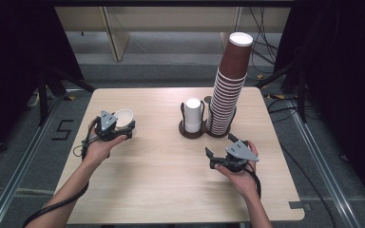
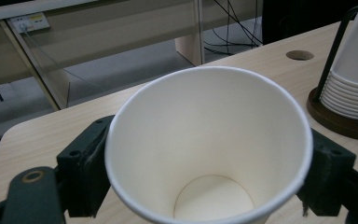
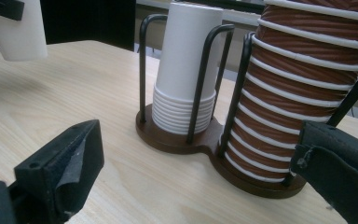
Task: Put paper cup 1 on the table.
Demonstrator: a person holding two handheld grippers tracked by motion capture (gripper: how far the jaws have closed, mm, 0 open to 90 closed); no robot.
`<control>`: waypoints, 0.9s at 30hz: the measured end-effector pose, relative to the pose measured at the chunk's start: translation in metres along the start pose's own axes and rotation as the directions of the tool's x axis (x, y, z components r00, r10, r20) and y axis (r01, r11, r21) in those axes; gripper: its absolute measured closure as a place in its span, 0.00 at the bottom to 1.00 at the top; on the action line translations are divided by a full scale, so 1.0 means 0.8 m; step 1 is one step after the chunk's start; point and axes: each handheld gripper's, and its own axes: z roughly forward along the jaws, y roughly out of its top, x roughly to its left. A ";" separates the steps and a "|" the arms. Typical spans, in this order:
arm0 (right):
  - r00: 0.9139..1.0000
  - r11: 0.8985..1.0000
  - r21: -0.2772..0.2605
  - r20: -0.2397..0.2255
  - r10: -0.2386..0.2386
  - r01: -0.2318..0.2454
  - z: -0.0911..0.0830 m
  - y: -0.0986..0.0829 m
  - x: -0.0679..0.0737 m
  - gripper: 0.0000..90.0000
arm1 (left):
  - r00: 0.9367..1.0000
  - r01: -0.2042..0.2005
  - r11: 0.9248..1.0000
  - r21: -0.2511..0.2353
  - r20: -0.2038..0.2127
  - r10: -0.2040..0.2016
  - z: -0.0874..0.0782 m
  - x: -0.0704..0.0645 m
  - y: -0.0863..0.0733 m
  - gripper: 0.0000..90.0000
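The right gripper point(image 1: 218, 153) hovers with jaws spread, holding nothing. Left gripper point(image 1: 120, 127) clamps 1 plain white cup point(image 1: 124, 116), mouth up, above the table's point(image 1: 161, 185) left side. Beyond, a floor marking point(image 1: 62, 129), perhaps "5".

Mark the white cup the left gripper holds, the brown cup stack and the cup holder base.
white cup point(image 2: 205, 140), left gripper view, inner wall.
brown cup stack point(image 1: 228, 90), high view, ribbed side.
cup holder base point(image 3: 168, 140), right gripper view, front edge of the base.

High view above the table point(image 1: 161, 190); gripper views low, close, both toward the cup holder point(image 3: 186, 140).
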 end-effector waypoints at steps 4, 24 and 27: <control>1.000 1.000 -0.003 -0.004 -0.011 0.011 0.001 0.000 0.000 0.03 | 1.000 -0.002 1.000 0.003 -0.008 0.002 0.005 -0.001 -0.003 0.20; 0.991 0.999 -0.015 0.121 0.049 -0.047 -0.033 0.001 -0.044 0.04 | 0.962 -0.054 0.995 -0.086 0.262 0.075 -0.005 -0.121 0.032 0.20; 0.989 0.999 -0.025 0.146 0.024 -0.020 -0.040 -0.001 -0.054 0.04 | 0.953 -0.056 0.995 -0.084 0.292 0.079 -0.001 -0.137 0.032 0.20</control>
